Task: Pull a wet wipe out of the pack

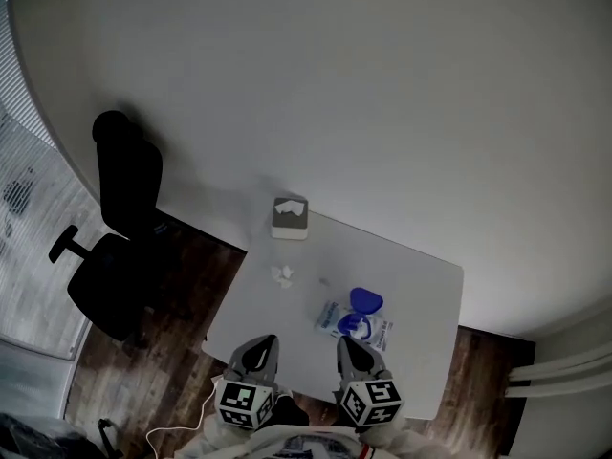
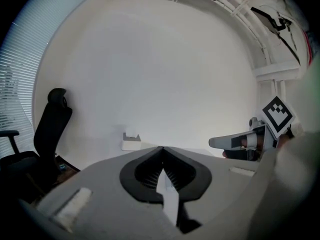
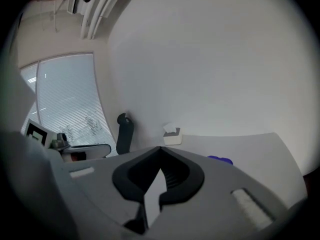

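Observation:
The wet wipe pack (image 1: 356, 319) lies on the white table (image 1: 421, 285) near its front edge, with its blue lid (image 1: 365, 301) flipped open. In the right gripper view only the blue lid (image 3: 220, 159) peeks over the jaws. My right gripper (image 1: 347, 343) hovers just in front of the pack, jaws shut and empty. My left gripper (image 1: 260, 341) sits to the left of it at the table's near edge, its jaws closed tip to tip with nothing between them. A small crumpled white wipe (image 1: 283, 275) rests on the table left of the pack.
A grey and white tissue box (image 1: 290, 217) stands at the table's far edge, also in the gripper views (image 2: 131, 142) (image 3: 172, 134). A black office chair (image 1: 120, 247) stands on the wood floor left of the table. A white wall lies behind.

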Motion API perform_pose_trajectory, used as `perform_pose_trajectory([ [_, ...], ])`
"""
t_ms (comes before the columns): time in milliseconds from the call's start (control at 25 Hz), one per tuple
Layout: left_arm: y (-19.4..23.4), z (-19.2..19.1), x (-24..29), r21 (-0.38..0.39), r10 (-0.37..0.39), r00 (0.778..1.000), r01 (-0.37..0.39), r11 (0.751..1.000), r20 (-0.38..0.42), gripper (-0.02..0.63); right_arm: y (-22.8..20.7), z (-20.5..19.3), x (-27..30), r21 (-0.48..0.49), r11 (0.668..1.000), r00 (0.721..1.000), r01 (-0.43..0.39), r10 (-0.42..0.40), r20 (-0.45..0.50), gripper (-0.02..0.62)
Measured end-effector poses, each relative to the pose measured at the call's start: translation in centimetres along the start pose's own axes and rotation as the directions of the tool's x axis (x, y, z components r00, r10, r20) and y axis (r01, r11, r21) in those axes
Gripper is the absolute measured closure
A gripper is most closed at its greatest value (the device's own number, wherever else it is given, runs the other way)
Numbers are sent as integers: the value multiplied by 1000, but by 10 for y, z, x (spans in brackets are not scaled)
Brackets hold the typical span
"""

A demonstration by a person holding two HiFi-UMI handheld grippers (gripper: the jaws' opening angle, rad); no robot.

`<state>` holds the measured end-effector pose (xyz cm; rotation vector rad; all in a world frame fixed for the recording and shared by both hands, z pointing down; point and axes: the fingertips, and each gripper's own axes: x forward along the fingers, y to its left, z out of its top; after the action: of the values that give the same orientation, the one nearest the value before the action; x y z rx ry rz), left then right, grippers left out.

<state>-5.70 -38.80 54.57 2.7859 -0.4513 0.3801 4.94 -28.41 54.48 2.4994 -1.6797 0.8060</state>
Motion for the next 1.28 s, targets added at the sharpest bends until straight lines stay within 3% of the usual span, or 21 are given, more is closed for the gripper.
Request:
perform_pose_trajectory([
  [320, -10, -7, 22, 17, -122, 992, 123, 992, -44, 601, -17, -13, -24, 58, 989, 991, 135, -136, 12, 591],
  [640, -58, -15, 54, 50, -243, 966, 248, 967, -93, 601, -64, -24, -57, 137, 957, 965, 256, -262, 27, 590],
  [920, -89, -28, 62, 84, -291, 944, 306, 948, -157, 601, -82, -32, -60, 181, 946, 960, 269, -279, 33, 590],
  [1280, -107, -15, 96, 120, -269, 949, 290, 950, -162, 601, -124, -12, -44, 205, 948, 964, 242, -259, 60, 590],
])
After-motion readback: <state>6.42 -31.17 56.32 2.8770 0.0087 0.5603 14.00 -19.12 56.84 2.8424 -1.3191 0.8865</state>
